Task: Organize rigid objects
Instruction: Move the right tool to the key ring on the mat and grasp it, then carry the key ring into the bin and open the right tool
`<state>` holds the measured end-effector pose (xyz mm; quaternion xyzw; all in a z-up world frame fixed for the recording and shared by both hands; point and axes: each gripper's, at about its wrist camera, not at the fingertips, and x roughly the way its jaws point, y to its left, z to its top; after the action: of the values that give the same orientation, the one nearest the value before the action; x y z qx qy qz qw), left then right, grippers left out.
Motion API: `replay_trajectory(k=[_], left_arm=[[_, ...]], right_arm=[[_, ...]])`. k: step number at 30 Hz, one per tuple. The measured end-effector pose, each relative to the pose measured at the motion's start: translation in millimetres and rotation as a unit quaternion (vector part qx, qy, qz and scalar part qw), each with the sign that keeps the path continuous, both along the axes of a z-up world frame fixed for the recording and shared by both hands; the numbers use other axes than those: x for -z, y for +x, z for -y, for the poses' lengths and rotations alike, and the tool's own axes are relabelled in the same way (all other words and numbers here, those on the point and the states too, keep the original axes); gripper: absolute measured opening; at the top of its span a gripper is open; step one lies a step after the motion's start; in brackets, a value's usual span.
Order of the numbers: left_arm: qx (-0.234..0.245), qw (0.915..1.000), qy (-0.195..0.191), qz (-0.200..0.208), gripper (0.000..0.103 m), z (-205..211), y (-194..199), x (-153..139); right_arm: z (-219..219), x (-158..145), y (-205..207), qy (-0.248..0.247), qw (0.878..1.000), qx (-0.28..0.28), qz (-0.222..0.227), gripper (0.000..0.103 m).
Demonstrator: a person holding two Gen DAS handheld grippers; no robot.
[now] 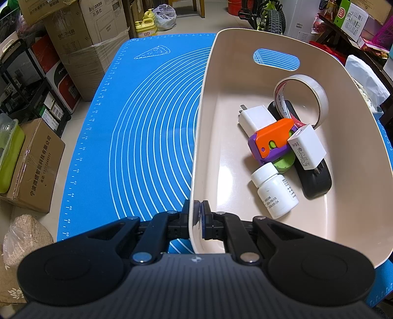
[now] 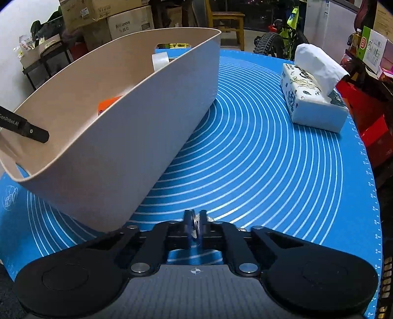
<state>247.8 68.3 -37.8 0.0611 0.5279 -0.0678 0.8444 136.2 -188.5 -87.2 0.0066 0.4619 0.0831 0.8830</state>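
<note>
Left gripper (image 1: 197,208) clamped on near rim of beige bin (image 1: 353,152), which sits tilted on blue mat (image 1: 137,137). Right gripper (image 2: 196,220) closed on a thin metal ring-like thing (image 2: 194,224), mostly hidden by the pads; can't tell what it is. In the bin: tape roll (image 1: 316,98), orange-purple toy (image 1: 272,139), two white chargers (image 1: 256,117), white bottle (image 1: 275,193) with tiny unreadable print, black item (image 1: 315,181) half buried. Tissue pack (image 2: 312,103) on mat. Box (image 1: 103,12) reads "inkaxss"; left tool's finger (image 2: 27,128) in right view reads "GenRobot.AI".
</note>
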Motion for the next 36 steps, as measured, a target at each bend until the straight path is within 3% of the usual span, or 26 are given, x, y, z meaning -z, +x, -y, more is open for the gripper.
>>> replay_trajectory(k=[6,23,30,36], left_arm=[[0.000,1.0000,0.000,0.000,0.010,0,0,0],[0.000,1.0000,-0.001,0.000,0.010,0,0,0],[0.000,1.0000,0.001,0.001,0.010,0,0,0],[0.000,1.0000,0.000,0.000,0.010,-1,0,0]], right_arm=[[0,-16,-7,-0.015,0.999,0.007,0.029,0.013],[2,-110,-8,-0.028,0.989,0.023,0.141,0.013],[-28,-146,8,-0.021,0.984,-0.023,0.175,0.013],[-72,-139,32,-0.021,0.985,-0.088,0.149,0.013]])
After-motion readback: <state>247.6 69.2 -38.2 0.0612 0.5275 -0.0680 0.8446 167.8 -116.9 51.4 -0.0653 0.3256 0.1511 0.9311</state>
